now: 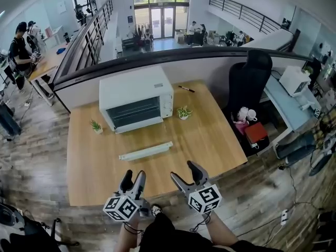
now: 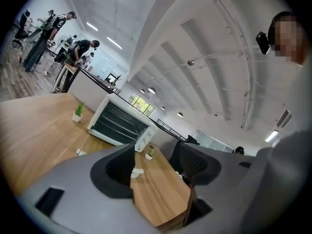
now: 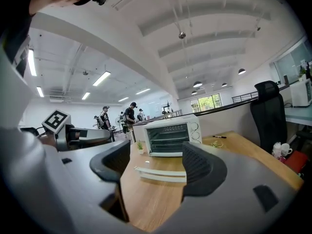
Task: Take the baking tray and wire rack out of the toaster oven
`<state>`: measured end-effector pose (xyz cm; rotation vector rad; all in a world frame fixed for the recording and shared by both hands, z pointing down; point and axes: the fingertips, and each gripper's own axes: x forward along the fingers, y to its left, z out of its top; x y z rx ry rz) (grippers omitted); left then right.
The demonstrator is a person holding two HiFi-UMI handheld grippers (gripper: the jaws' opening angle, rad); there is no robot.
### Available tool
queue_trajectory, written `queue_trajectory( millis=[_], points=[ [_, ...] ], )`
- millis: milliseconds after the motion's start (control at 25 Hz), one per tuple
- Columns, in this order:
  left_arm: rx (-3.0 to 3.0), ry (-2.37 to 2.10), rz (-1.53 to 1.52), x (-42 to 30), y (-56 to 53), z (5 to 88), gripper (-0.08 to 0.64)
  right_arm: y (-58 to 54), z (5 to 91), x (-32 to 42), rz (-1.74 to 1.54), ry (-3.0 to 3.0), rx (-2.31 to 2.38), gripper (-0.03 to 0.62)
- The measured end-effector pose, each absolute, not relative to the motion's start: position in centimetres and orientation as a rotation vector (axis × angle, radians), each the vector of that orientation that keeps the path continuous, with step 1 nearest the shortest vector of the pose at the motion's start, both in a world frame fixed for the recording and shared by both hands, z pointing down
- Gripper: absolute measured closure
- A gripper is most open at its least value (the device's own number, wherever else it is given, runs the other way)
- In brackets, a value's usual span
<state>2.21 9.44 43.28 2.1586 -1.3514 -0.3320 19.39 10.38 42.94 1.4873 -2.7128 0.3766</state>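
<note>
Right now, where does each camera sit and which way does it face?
Head view: on the person's head, looking steeply down at the table and toaster oven; left gripper, right gripper and forearms show.
Left gripper view: on that gripper, tilted, facing across the table to the oven; its open jaws show.
Right gripper view: on that gripper, facing the oven's front; its open jaws show.
All share the oven.

The toaster oven (image 1: 135,106) stands at the rear of the table (image 1: 210,140). A potted plant (image 1: 96,126) sits at its front left and a second plant (image 1: 184,112) just to its right. A long flat piece (image 1: 146,151) lies before it, and a pen (image 1: 186,88) to its right rear.
</note>
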Motion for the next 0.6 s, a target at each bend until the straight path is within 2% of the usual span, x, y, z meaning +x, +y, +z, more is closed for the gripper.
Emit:
queue_trajectory(
  millis=[600],
  points=[
    [2.089, -1.294, -0.332, -3.8, -1.2, 45.3, 0.288, -0.5, 44.9, 12.7, 0.580, -2.712, 1.490, 0.262]
  ],
)
